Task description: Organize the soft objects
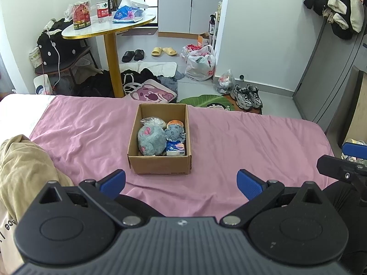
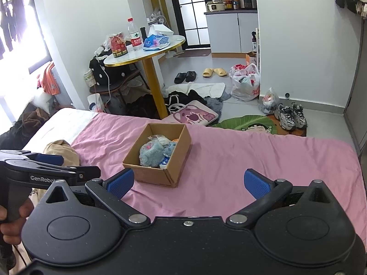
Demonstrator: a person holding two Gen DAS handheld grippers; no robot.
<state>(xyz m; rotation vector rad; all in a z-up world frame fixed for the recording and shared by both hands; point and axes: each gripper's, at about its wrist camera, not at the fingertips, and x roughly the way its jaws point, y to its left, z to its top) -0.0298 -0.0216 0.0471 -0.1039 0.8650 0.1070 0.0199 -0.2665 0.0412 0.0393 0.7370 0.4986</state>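
Left wrist view: your left gripper [image 1: 181, 183] is spread wide, blue pads [image 1: 248, 184] apart with nothing between them, hanging over the pink bedsheet [image 1: 229, 142]. Cardboard box [image 1: 160, 160] sits straight ahead on the sheet, open top, just beyond the fingertips. Inside it: grey plush toy [image 1: 150, 141] with pink patches on the left, small blue-grey plush [image 1: 175, 133] to its right, orange-topped item [image 1: 175, 123] behind that one, tissue pack [image 1: 175, 149] in the near right corner, clear crinkled plastic [image 1: 152, 121] at the back. Beige garment [image 1: 25, 169] lies on the bed at your left. Part of your right gripper [image 1: 344, 167] shows at the right edge.

Right wrist view: your right gripper [image 2: 189, 182] is also spread, pads [image 2: 121, 183] empty, above the same sheet [image 2: 252, 155]. Box [image 2: 149, 171] sits ahead and left of centre, turned corner-on to this camera; grey plush [image 2: 150, 152] and tissue pack [image 2: 165, 160] visible inside, the rest too cramped to sort. Your left gripper [image 2: 45, 162] comes in from the left edge, seen side-on, a hand [image 2: 13, 217] wrapped on its grip. Beige garment [image 2: 63, 149] lies behind it. Beyond the bed, a round table [image 2: 146, 52] with a water bottle [image 2: 134, 35].
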